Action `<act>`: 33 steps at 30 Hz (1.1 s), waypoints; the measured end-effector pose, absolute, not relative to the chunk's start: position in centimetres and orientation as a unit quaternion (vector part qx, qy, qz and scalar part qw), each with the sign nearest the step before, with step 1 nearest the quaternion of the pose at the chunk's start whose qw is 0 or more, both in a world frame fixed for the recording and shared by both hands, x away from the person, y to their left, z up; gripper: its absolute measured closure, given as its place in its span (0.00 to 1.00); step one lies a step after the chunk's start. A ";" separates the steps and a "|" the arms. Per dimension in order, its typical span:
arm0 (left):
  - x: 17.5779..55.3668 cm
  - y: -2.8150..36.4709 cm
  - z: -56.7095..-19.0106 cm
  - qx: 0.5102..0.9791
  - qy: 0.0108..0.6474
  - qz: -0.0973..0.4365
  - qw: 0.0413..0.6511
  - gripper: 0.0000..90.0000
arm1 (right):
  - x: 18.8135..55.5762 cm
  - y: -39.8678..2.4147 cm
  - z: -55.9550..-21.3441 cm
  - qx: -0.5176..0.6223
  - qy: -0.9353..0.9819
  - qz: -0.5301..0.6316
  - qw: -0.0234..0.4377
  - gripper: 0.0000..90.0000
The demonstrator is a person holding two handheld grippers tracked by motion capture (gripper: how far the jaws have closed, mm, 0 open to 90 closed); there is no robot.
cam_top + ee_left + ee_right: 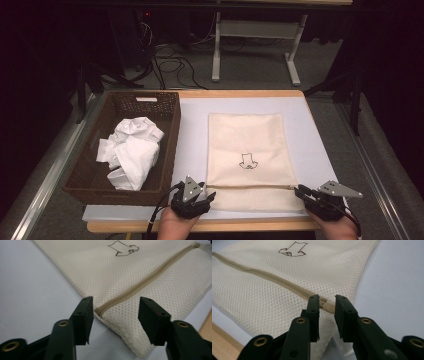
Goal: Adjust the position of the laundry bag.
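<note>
Mesh bag [247,150] flat; both grippers parted at zipper [140,285] ends.

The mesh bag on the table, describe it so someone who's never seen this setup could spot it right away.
Start at the pale blue table mat: at its left stands a brown woven basket with crumpled white clothing. Right of the basket the cream mesh bag lies flat. A tan zipper crosses it near the person's edge, and a small dark outline drawing marks its middle; nothing else there is flat and cream.

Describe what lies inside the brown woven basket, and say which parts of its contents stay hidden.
Inside the basket lies crumpled white clothing, piled against its left wall. Whatever is beneath that heap, and the floor under it, is covered.
</note>
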State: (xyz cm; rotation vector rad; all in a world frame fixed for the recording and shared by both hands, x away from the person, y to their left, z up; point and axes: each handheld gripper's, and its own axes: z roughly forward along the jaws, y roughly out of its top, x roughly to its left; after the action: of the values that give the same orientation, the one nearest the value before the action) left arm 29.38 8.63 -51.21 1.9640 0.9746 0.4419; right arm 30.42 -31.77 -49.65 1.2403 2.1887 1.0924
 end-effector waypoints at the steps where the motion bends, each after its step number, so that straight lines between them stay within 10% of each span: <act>1: 29.4 8.5 -51.2 0.789 0.390 0.181 0.438 0.48 | 30.6 -31.5 -49.8 0.445 0.783 0.388 0.197 0.80; 33: 29.5 8.6 -50.9 0.791 0.374 0.201 0.440 0.45 | 31.6 -30.8 -50.1 0.445 0.794 0.365 0.195 0.90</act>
State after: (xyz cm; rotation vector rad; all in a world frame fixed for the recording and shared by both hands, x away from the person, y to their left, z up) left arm 29.54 8.62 -50.88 1.9652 0.9289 0.4991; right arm 31.63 -30.80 -50.15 1.2466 2.2259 1.0229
